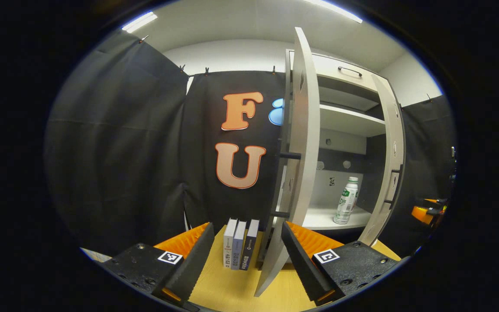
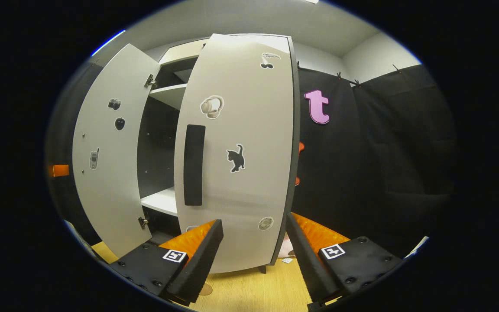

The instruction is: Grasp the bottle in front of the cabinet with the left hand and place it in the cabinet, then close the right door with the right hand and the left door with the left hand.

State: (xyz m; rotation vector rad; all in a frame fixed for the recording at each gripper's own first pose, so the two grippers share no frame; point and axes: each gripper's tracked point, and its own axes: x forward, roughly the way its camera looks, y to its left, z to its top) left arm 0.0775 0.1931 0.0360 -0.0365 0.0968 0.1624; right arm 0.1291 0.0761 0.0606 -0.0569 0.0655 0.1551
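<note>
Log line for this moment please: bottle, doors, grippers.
bottle: upright on cabinet shelf | right door: ajar | left door: open | left gripper: open | right gripper: open

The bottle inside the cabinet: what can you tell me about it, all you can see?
The bottle is slim and pale, seemingly plastic, with a white cap and a green-printed label. It stands upright, cap on, on the white lower shelf of the open cabinet, towards its right side. Only the shelf touches it. The left gripper hangs open, well away from it.
</note>
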